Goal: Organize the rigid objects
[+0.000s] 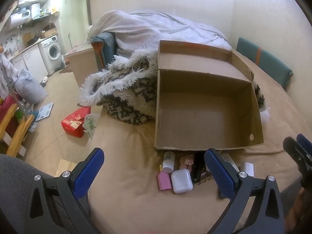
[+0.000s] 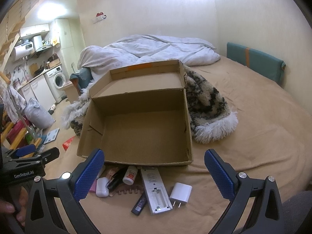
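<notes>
- Beige bedding covers the bed (image 2: 253,132) I work over, with a crumpled white duvet (image 2: 152,48) piled at its far end and a kitchen corner with a washing machine (image 1: 52,51) beyond the bed's left edge.
- An open cardboard box (image 2: 140,128) sits on the bed ahead of me, its inside bare, its lid flap (image 2: 148,78) standing up at the far side.
- A shaggy black-and-cream blanket (image 2: 206,105) with white fringe lies bunched against the box's far side, showing on both sides of it.
- My left gripper (image 1: 154,171) hangs tilted downward, its blue pads spread wide with nothing between them touching.
- My right gripper (image 2: 154,171) is likewise spread wide and holds nothing; it is also tilted down toward the bed.
- The things to sort lie in a loose cluster on the bed just in front of the box's near wall, between the box and my grippers.
- On the cluster's left are a pink block (image 1: 164,181), a white rounded case (image 1: 181,181) touching it, and a small white pill bottle (image 1: 168,161) lying with its cap toward me.
- A pink figurine (image 1: 187,160) sits by the box wall, beside a black object (image 1: 198,167) I cannot identify.
- Further right lie a white remote (image 2: 156,191), back up with its battery bay uncovered, a dark slim stick (image 2: 139,204) at its left side, and a white plug charger (image 2: 180,194) at its right, prongs toward me.
- A red package (image 1: 73,123) lies on the floor off the bed's left edge.
</notes>
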The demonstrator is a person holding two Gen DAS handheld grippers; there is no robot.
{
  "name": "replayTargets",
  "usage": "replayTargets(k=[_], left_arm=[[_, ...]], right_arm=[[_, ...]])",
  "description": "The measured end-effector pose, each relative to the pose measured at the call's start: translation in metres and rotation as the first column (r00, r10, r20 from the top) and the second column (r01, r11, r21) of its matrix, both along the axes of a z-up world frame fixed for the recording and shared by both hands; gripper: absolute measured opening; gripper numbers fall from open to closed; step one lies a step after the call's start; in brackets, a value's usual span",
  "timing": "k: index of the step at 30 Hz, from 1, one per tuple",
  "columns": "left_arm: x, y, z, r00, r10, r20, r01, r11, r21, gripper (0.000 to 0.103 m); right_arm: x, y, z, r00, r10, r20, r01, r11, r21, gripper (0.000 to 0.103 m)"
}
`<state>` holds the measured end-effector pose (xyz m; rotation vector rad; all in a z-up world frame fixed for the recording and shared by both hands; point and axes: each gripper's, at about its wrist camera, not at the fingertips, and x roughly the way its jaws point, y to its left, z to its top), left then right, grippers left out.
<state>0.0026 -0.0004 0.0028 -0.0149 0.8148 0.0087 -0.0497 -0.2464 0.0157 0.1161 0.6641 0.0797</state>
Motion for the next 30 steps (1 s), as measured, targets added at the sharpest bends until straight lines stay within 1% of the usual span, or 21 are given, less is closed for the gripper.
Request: replayTargets(k=[12, 21, 23, 25, 26, 28, 29, 30], left_arm=[[-0.003, 0.000, -0.001, 1.000, -0.003, 0.004, 0.003, 1.000, -0.007, 0.103], [0.002, 0.003, -0.004, 1.000, 0.001, -0.020, -0.002, 1.000, -0.029, 0.103], [0.006, 0.007, -0.006, 0.999, 0.002, -0.049, -0.004, 0.999, -0.040, 0.103], [0.014, 0.012, -0.008, 0.996, 0.022, -0.084, -0.026, 0.999, -0.038, 0.103], [0.022, 0.016, -0.011, 0.993, 0.038, -0.113, -0.043, 0.999, -0.034, 0.103], [0.035, 0.022, -0.019, 0.983, 0.050, -0.177, -0.061, 0.997, -0.055, 0.103], [0.045, 0.025, -0.027, 0.972, 0.045, -0.231, -0.065, 0.995, -0.078, 0.103], [0.051, 0.027, -0.034, 0.961, 0.042, -0.275, -0.070, 0.993, -0.093, 0.100]], right_arm=[[-0.001, 0.000, 0.000, 1.000, -0.003, -0.004, 0.003, 1.000, -0.009, 0.103], [0.000, -0.003, 0.000, 1.000, -0.002, -0.012, 0.002, 1.000, 0.002, 0.103], [0.000, -0.005, 0.000, 1.000, -0.001, -0.017, 0.001, 1.000, 0.009, 0.103], [0.002, -0.008, -0.001, 0.999, -0.003, -0.033, 0.004, 0.999, 0.034, 0.103], [0.003, -0.011, -0.004, 0.999, -0.009, -0.044, 0.012, 0.999, 0.052, 0.103], [0.007, -0.018, -0.007, 0.997, -0.025, -0.074, 0.031, 0.996, 0.082, 0.103], [0.010, -0.022, -0.010, 0.995, -0.038, -0.095, 0.046, 0.995, 0.091, 0.103], [0.011, -0.024, -0.013, 0.992, -0.049, -0.113, 0.060, 0.994, 0.095, 0.103]])
